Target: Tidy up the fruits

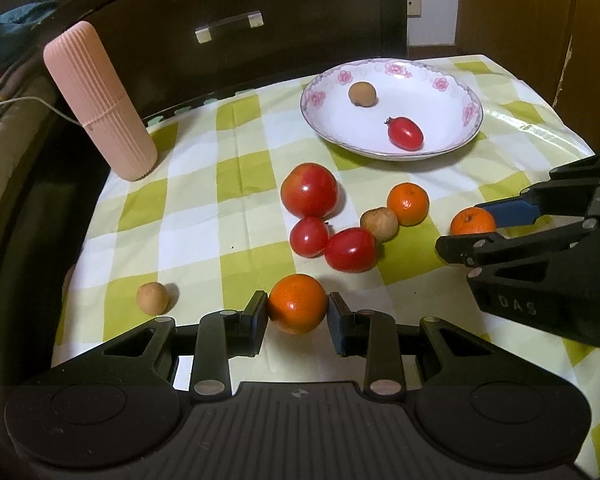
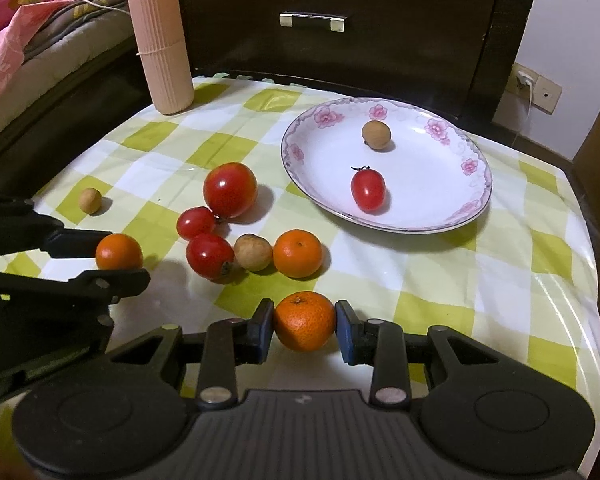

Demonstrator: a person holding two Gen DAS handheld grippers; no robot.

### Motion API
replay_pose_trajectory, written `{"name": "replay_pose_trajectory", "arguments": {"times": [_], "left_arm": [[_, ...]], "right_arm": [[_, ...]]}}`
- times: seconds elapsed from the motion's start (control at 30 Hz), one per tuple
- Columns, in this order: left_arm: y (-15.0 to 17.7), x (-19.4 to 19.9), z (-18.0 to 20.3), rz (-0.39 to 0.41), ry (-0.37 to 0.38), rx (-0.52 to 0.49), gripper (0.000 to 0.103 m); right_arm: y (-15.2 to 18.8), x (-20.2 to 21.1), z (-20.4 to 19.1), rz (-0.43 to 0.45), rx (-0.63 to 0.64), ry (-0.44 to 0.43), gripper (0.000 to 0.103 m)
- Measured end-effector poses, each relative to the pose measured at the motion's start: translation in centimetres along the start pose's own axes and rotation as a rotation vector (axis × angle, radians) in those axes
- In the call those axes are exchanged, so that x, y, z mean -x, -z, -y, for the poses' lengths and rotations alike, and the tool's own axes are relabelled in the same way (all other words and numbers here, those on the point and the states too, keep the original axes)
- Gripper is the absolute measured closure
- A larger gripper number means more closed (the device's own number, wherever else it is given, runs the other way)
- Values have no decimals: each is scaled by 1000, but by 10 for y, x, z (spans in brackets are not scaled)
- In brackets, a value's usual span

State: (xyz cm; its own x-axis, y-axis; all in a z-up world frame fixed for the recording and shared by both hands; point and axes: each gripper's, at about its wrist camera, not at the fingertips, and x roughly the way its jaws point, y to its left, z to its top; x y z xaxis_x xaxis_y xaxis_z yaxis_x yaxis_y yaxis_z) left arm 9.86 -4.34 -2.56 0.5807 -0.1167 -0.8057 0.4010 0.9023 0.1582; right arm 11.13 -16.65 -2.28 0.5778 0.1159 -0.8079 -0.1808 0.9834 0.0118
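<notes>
My left gripper (image 1: 298, 302) is shut on an orange mandarin (image 1: 297, 312) low over the checked cloth. My right gripper (image 2: 304, 309) is shut on another mandarin (image 2: 305, 322); in the left wrist view it (image 1: 466, 226) comes in from the right with that fruit (image 1: 473, 221). A floral white plate (image 1: 470, 114) at the back holds a brown longan (image 1: 362, 93) and a small red tomato (image 1: 405, 132). Between plate and grippers lie a large tomato (image 1: 309, 189), two smaller tomatoes (image 1: 309, 237) (image 1: 350, 249), a longan (image 1: 379, 223) and a third mandarin (image 1: 407, 204).
A lone longan (image 1: 152, 298) lies near the cloth's left edge. A tall pink ribbed cylinder (image 1: 100, 104) stands at the back left corner. A dark drawer front (image 2: 312, 22) rises behind the table, and bedding (image 2: 20, 20) lies to the left.
</notes>
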Motion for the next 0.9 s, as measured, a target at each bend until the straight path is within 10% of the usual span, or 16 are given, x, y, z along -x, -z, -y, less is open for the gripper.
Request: {"name": "replay_pose_trajectory", "arguments": {"times": [0.9], "left_arm": [[-14,1,7,7,35,7,63]], "right_arm": [[-1,3,4,11,-21,-6,72]]}}
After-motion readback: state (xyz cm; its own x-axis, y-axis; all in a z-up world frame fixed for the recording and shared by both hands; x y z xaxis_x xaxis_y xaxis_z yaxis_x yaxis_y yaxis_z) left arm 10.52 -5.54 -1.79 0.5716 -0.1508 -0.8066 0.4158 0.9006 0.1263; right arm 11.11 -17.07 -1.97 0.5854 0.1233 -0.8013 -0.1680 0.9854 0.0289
